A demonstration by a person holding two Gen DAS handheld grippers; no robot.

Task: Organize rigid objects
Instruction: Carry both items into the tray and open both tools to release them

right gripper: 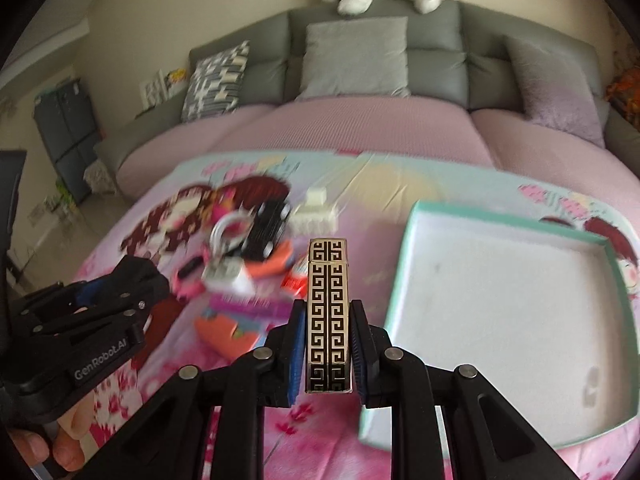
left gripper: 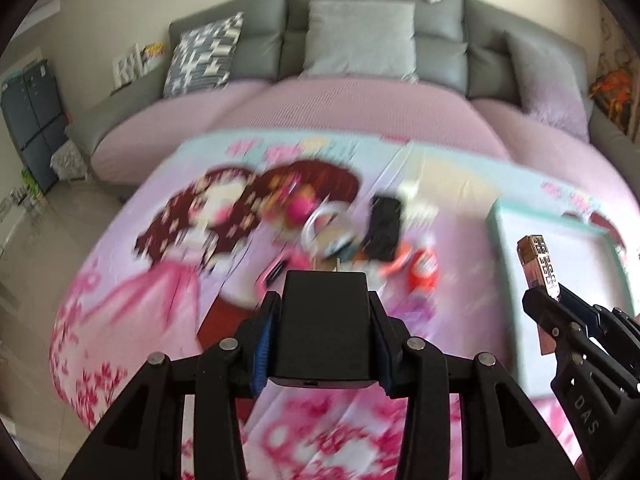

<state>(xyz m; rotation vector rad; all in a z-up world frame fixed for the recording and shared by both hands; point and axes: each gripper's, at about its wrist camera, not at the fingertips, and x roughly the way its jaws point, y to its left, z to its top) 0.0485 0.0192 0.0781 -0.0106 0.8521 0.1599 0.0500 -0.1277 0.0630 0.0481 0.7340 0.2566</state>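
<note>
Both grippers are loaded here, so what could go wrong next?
1. The black charger is pinched low, most of its body above the fingers; it could tip out.
2. The patterned lighter stands tall in a narrow pinch and may pivot.
3. The empty tray lies right; two arms converging could collide.

L wrist cam: sits behind left tool (left gripper: 324, 336), looks fwd/down over the table (left gripper: 120, 300) toward the sofa (left gripper: 372, 8), close to the clutter. R wrist cam: same heading from behind right tool (right gripper: 329, 344), offset to the right, teal tray (right gripper: 400, 292) near. Both share sofa, table print, clutter pile, tray. Each cam sees the other tool at frame edge.
</note>
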